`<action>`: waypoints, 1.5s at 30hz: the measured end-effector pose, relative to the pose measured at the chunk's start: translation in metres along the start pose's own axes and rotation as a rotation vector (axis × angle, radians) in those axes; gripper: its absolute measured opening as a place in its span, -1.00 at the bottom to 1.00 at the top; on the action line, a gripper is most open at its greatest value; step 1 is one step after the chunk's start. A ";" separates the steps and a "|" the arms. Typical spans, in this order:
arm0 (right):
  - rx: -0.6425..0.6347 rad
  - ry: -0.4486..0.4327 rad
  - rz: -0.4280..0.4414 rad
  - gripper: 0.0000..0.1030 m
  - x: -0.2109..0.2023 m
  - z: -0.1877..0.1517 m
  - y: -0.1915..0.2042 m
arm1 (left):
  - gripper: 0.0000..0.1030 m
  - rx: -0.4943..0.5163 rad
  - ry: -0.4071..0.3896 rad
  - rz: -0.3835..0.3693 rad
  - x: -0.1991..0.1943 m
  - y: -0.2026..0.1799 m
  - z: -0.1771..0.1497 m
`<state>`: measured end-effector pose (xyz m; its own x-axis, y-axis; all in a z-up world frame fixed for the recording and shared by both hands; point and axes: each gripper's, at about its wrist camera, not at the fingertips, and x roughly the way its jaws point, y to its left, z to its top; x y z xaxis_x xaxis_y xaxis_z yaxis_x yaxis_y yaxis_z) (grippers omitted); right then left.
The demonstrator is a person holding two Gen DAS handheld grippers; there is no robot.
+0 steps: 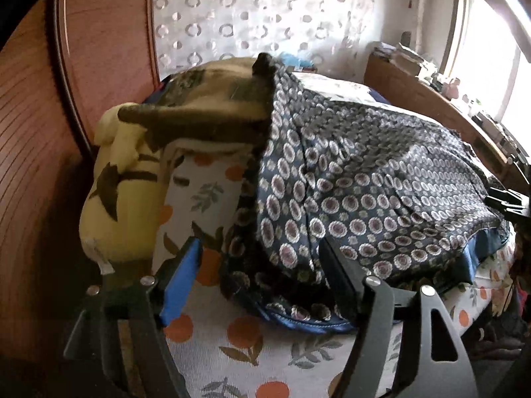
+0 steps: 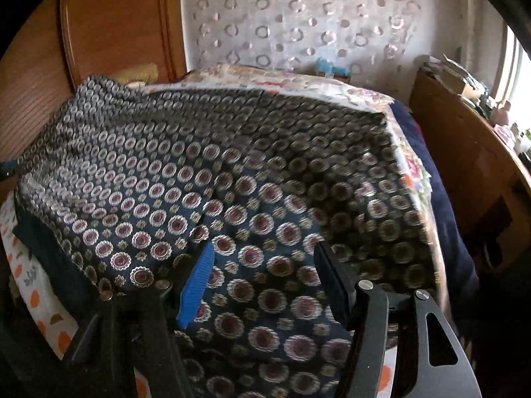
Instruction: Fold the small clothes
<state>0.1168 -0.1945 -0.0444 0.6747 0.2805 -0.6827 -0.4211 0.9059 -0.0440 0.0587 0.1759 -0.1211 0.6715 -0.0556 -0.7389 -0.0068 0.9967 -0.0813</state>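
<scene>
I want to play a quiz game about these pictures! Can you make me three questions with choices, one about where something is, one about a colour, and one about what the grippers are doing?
1. Where is the yellow plush toy?
A. left of the patterned garment
B. on top of it
C. by the window

2. What colour are the fruits printed on the bedsheet?
A. purple
B. orange
C. green

3. How is the left hand-held gripper?
A. shut on the toy
B. open
C. shut on the sheet

Answers: 1 A, it sits at the garment's left edge. 2 B, round orange fruits with leaves. 3 B, its jaws stand wide apart, as do those of the right hand-held gripper.
</scene>
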 end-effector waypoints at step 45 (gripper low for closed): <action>0.002 0.001 0.020 0.32 0.016 0.002 0.003 | -0.87 -0.080 -0.099 -0.053 -0.003 -0.002 -0.016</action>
<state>0.1276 -0.1871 -0.0545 0.6656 0.2982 -0.6841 -0.4331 0.9009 -0.0288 0.0449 0.1728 -0.1290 0.7426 -0.0982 -0.6625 -0.0254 0.9843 -0.1745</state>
